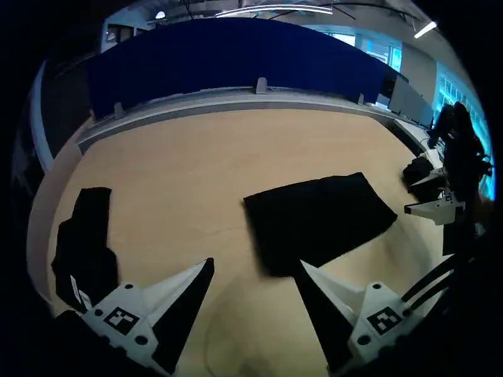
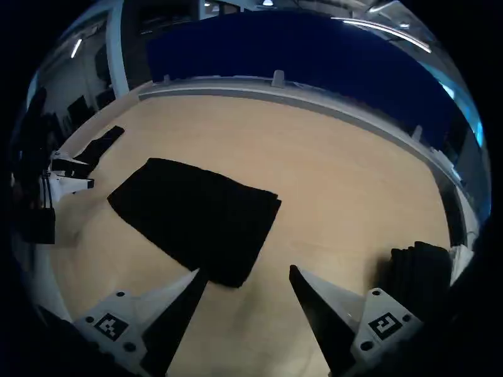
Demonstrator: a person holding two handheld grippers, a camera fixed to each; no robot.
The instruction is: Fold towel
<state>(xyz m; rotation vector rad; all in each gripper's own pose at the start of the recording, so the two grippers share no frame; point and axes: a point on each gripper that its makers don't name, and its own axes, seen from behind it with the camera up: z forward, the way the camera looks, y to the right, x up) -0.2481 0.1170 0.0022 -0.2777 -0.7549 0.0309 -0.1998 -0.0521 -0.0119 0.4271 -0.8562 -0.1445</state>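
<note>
**Towel flat on the table, both tongs empty: the fold is yet to be made**

The black towel point(image 1: 317, 220) lies flat on the wooden table point(image 1: 188, 163), a tidy dark rectangle. In the left gripper view it sits near the middle, toward 4 o'clock, with its near corner just ahead of your fingertips. In the right gripper view it lies toward 8 o'clock, its near corner almost between the fingertips.

Your left gripper point(image 1: 254, 261) is spread wide with nothing between its fingers. Your right gripper point(image 2: 247, 269) is spread wide too, also with nothing in it. Each hovers above the table at the towel's near edge, one to either side, and neither touches the cloth.

Judging by how things lie, no fold is under way. No corner is lifted and no edge is turned over. I cannot tell from the thickness whether this rectangle has been doubled once already. Its outline is neat, so it may have been.

A loose heap of dark cloth point(image 1: 85, 245) lies at 8 o'clock in the left gripper view, well apart from the towel. A squared stack of dark cloth point(image 2: 418, 270) sits at 4 o'clock in the right gripper view. It looks like finished pieces, though that is a guess.

What is left for you: take two corners of one edge, carry them across to the opposite edge, and flatten.
</note>
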